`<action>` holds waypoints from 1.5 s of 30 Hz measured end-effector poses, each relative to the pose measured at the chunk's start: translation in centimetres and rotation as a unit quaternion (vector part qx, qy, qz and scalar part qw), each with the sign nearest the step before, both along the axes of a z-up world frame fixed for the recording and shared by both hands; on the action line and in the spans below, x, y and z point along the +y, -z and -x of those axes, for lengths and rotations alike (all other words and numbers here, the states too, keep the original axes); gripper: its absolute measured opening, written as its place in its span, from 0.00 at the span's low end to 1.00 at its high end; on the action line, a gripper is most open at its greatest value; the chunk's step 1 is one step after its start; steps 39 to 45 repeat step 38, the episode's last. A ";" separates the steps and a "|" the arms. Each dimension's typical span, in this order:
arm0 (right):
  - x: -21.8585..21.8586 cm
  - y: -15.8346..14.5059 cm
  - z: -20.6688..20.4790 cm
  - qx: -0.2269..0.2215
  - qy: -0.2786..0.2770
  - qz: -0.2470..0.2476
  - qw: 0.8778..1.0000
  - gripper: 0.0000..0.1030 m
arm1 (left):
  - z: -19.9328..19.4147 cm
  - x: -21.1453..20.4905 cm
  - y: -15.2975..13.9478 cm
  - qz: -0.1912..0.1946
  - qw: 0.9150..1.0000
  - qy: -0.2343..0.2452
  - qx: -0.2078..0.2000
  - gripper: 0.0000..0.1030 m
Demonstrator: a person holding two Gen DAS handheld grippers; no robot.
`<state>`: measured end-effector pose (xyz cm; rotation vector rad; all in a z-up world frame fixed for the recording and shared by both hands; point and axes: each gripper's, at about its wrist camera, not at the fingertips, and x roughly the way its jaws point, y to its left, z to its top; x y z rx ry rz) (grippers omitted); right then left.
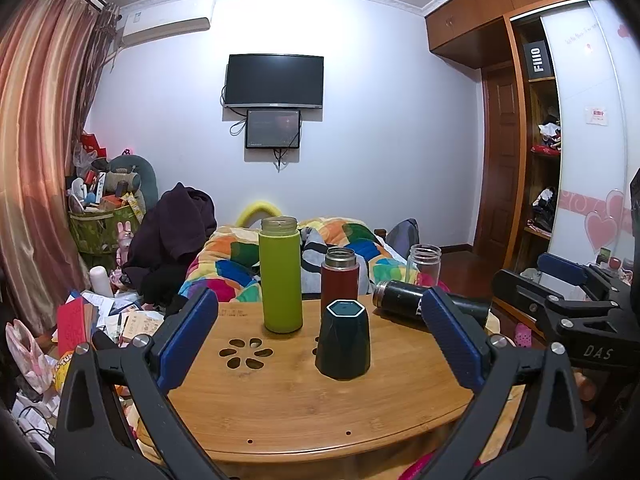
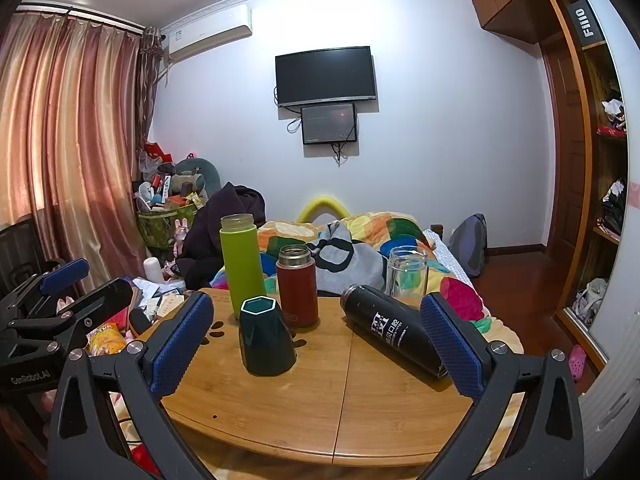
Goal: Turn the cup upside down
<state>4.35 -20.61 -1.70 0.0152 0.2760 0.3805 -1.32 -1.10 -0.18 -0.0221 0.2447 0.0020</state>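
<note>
A dark green faceted cup [image 1: 343, 340] stands on the wooden table [image 1: 304, 408] with its narrow hexagonal end up; it also shows in the right wrist view [image 2: 265, 336]. My left gripper [image 1: 320, 344] is open and empty, its blue pads [image 1: 188, 336] spread wide in front of the cup, short of it. My right gripper [image 2: 316, 344] is open and empty, with the cup left of centre between its pads [image 2: 452, 344]. The right gripper also shows at the right edge of the left wrist view [image 1: 568, 292].
A tall lime green bottle [image 1: 280, 276], a red flask [image 1: 339, 280] and a clear glass jar [image 1: 425, 264] stand behind the cup. A black flask [image 2: 394, 330] lies on its side at the right. A bed with a colourful quilt [image 1: 248, 260] is beyond.
</note>
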 end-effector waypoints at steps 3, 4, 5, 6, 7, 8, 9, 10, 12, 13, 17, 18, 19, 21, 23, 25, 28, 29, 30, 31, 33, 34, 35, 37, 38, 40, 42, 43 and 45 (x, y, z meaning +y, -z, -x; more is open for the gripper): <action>0.0 0.0 0.0 -0.001 0.000 -0.001 1.000 1.00 | 0.0 0.0 0.0 0.000 1.000 0.000 0.000 1.00; 0.0 0.0 0.0 0.000 0.000 0.000 1.000 1.00 | 0.0 0.0 0.0 0.000 1.000 0.000 0.000 1.00; 0.0 0.0 0.0 0.000 -0.001 0.000 1.000 1.00 | 0.0 0.0 0.0 0.000 1.000 0.000 0.000 1.00; 0.0 0.0 0.0 0.000 -0.001 0.000 1.000 1.00 | 0.0 -0.1 0.1 0.000 1.000 0.000 0.000 1.00; 0.0 0.0 0.0 0.000 0.000 0.000 1.000 1.00 | 0.0 0.0 0.0 0.000 1.000 0.000 0.000 1.00; 0.0 0.0 0.0 0.000 0.000 0.000 1.000 1.00 | 0.0 -0.1 0.0 0.001 1.000 0.001 0.001 1.00; 0.0 0.0 0.0 0.000 -0.001 0.000 1.000 1.00 | 0.0 -0.1 0.0 0.002 1.000 0.002 0.000 1.00; 0.0 0.0 0.0 0.000 -0.001 0.000 1.000 1.00 | 0.0 -0.1 0.0 0.002 1.000 0.002 0.000 1.00; 0.1 0.0 0.1 -0.001 -0.001 0.001 1.000 1.00 | 0.0 -0.1 0.0 0.003 1.000 0.003 0.000 1.00; 0.1 0.0 0.1 -0.001 -0.001 0.001 1.000 1.00 | 0.0 -0.1 0.0 0.003 1.000 0.004 0.001 1.00; 0.1 0.0 0.1 -0.001 -0.001 0.001 1.000 1.00 | 0.0 -0.1 -0.1 0.004 1.000 0.006 0.003 1.00; 0.1 0.0 0.1 -0.001 -0.001 0.001 1.000 1.00 | 0.0 -0.1 -0.1 0.004 1.000 0.008 0.002 1.00; 0.1 0.0 0.1 -0.001 -0.001 0.001 1.000 1.00 | 0.0 -0.1 -0.1 0.005 1.000 0.009 0.002 1.00; 0.1 0.0 0.1 -0.001 -0.001 0.001 1.000 1.00 | 0.0 -0.1 -0.1 0.005 1.000 0.008 0.003 1.00; 0.1 0.0 0.1 0.000 -0.001 0.001 1.000 1.00 | 0.0 -0.2 -0.1 0.003 1.000 0.009 0.002 1.00; 0.1 0.0 0.1 0.000 -0.001 0.001 1.000 1.00 | 0.0 -0.2 -0.1 0.003 1.000 0.011 0.003 1.00; 0.1 0.0 0.2 0.000 -0.002 0.001 1.000 1.00 | 0.0 -0.2 0.0 0.003 1.000 0.013 0.006 1.00; 0.1 0.0 0.2 0.000 -0.002 0.001 1.000 1.00 | 0.0 -0.2 -0.1 0.003 1.000 0.013 0.007 1.00; 0.1 0.0 0.1 0.000 -0.001 0.001 1.000 1.00 | 0.0 -0.2 -0.1 0.003 1.000 0.014 0.007 1.00; 0.1 0.0 0.1 0.000 -0.002 0.001 1.000 1.00 | 0.0 -0.2 -0.1 0.004 1.000 0.014 0.007 1.00; 0.1 0.0 0.2 0.001 -0.002 0.001 1.000 1.00 | 0.0 -0.2 -0.1 0.004 1.000 0.015 0.007 1.00; 0.1 0.0 0.2 0.000 -0.002 0.001 1.000 1.00 | 0.0 -0.2 -0.1 0.005 1.000 0.016 0.006 1.00; 0.1 0.0 0.2 0.000 -0.002 0.001 1.000 1.00 | 0.1 -0.1 -0.1 0.005 1.000 0.016 0.006 1.00; 0.1 0.0 0.2 0.000 -0.003 0.001 1.000 1.00 | 0.1 -0.2 -0.1 0.005 1.000 0.017 0.005 1.00; 0.2 0.0 0.2 0.000 -0.003 0.002 1.000 1.00 | 0.1 -0.1 -0.1 0.006 1.000 0.015 0.006 1.00; 0.2 0.0 0.2 0.000 -0.003 0.002 1.000 1.00 | 0.1 -0.1 -0.1 0.006 1.000 0.015 0.006 1.00; 0.2 0.0 0.2 0.000 -0.003 0.002 1.000 1.00 | 0.1 -0.1 -0.1 0.006 1.000 0.015 0.006 1.00; 0.2 0.0 0.2 0.000 -0.003 0.002 1.000 1.00 | 0.1 -0.1 -0.1 0.006 1.000 0.015 0.006 1.00; 0.2 0.0 0.2 0.000 -0.003 0.002 1.000 1.00 | 0.1 -0.1 -0.1 0.006 1.000 0.015 0.006 1.00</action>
